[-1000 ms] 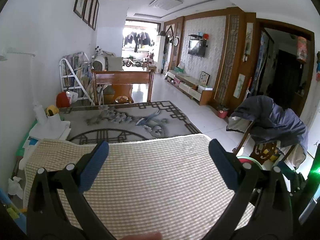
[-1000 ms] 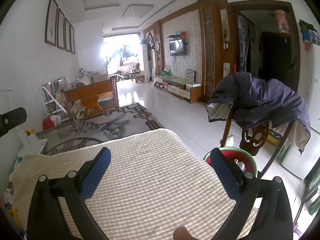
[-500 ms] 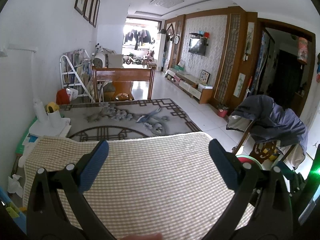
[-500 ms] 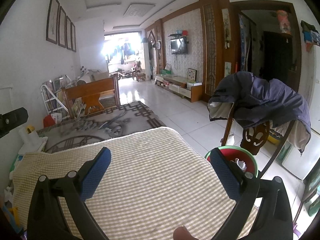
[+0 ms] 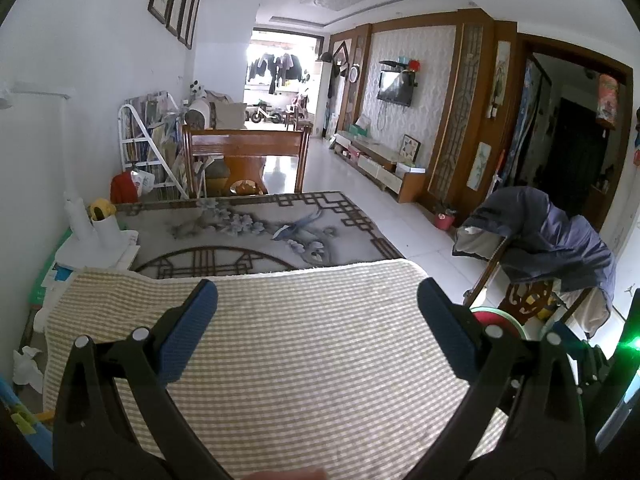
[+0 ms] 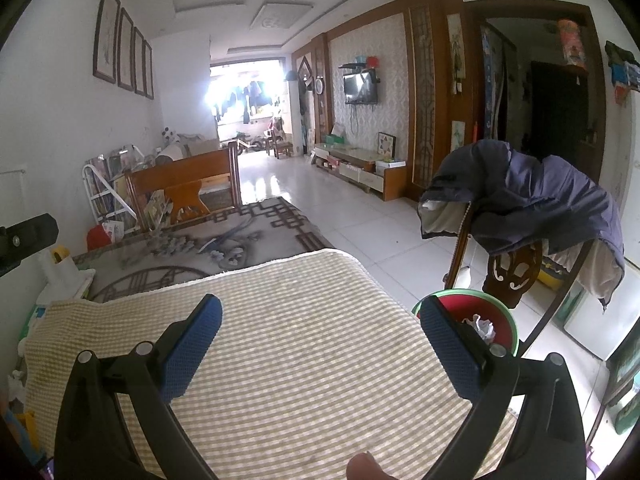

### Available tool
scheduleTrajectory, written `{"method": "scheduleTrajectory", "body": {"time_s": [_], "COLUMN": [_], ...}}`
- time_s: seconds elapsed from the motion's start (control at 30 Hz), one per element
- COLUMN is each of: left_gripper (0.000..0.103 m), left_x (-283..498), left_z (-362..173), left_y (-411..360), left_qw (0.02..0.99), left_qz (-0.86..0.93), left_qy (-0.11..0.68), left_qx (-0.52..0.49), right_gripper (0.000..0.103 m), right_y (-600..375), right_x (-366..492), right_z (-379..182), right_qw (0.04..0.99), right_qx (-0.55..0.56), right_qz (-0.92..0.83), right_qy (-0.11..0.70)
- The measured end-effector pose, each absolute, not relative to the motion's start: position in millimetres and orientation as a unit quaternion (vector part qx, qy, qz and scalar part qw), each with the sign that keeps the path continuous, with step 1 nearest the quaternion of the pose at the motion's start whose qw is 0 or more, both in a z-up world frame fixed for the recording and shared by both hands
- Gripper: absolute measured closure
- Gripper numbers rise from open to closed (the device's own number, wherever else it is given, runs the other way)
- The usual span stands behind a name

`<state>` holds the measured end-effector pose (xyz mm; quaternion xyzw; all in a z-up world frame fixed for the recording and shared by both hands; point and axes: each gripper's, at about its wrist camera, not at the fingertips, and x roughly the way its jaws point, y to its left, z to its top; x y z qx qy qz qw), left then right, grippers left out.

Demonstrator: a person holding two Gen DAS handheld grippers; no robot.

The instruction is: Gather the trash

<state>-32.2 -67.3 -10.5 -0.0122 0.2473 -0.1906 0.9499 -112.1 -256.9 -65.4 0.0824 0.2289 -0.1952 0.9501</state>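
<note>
A red bin with a green rim (image 6: 492, 308) stands on the floor right of the table and holds crumpled white trash (image 6: 480, 326); its rim also shows in the left wrist view (image 5: 504, 320). A crumpled white tissue (image 5: 26, 368) lies at the table's left edge. My left gripper (image 5: 318, 312) is open and empty above the checkered cloth (image 5: 300, 344). My right gripper (image 6: 320, 326) is open and empty above the same cloth (image 6: 280, 340), its right finger just left of the bin.
A wooden chair draped with a dark blue jacket (image 6: 528, 200) stands behind the bin. White containers and a yellow object (image 5: 96, 224) sit at the table's far left. A patterned glass tabletop (image 5: 256, 236) extends beyond the cloth. A wooden bench (image 5: 244, 160) stands farther back.
Both cameras have tilted and shifted slightly; the bin with its white trash shows more fully in the right wrist view. Both grippers stay open and empty.
</note>
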Motion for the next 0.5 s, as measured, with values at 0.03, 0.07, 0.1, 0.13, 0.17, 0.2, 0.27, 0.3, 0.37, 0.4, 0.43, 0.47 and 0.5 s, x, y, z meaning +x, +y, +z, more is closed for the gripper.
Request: {"method": "scheduleTrajectory", "body": {"time_s": [0.03, 0.07, 0.1, 0.13, 0.17, 0.2, 0.27, 0.3, 0.37, 0.4, 0.43, 0.47, 0.5], "left_gripper": [0.005, 0.005, 0.005, 0.005, 0.005, 0.005, 0.005, 0.005, 0.005, 0.005, 0.005, 0.005, 0.005], "left_x": [-32, -32, -32, -32, -34, -33, -31, -30, -27, -24, -22, -21, -19], "left_z": [-12, -12, -13, -13, -14, -14, -14, -15, -17, -20, -23, -28, -31], "left_y": [-68, -68, -68, -69, -68, -69, -72, -73, -72, -71, -70, -68, -66], "left_qw": [0.950, 0.949, 0.949, 0.950, 0.952, 0.953, 0.952, 0.953, 0.951, 0.949, 0.949, 0.949, 0.949], "left_qz": [-0.190, -0.190, -0.189, -0.186, -0.181, -0.180, -0.182, -0.178, -0.175, -0.177, -0.172, -0.163, -0.157], "left_qy": [0.249, 0.250, 0.251, 0.251, 0.247, 0.245, 0.245, 0.246, 0.253, 0.260, 0.265, 0.270, 0.273], "left_qx": [-0.012, -0.012, -0.012, -0.013, -0.014, -0.013, -0.006, -0.002, -0.004, -0.008, -0.010, -0.012, -0.012], "right_gripper": [0.007, 0.007, 0.007, 0.007, 0.007, 0.007, 0.007, 0.007, 0.007, 0.007, 0.007, 0.007, 0.007], "right_y": [-258, -258, -259, -260, -261, -262, -265, -267, -271, -273, -276, -278, -282], "right_x": [-112, -111, -110, -109, -109, -108, -105, -103, -95, -91, -85, -79, -67], "right_z": [-65, -66, -67, -68, -69, -71, -74, -76, -86, -90, -97, -105, -118], "right_qw": [0.950, 0.950, 0.950, 0.949, 0.949, 0.948, 0.947, 0.946, 0.944, 0.942, 0.941, 0.940, 0.938], "right_qx": [0.082, 0.083, 0.083, 0.084, 0.084, 0.085, 0.087, 0.088, 0.093, 0.095, 0.094, 0.089, 0.076], "right_qz": [-0.195, -0.194, -0.194, -0.193, -0.193, -0.193, -0.191, -0.189, -0.181, -0.179, -0.177, -0.173, -0.171], "right_qy": [0.229, 0.230, 0.232, 0.234, 0.235, 0.237, 0.243, 0.247, 0.261, 0.266, 0.274, 0.281, 0.294]}}
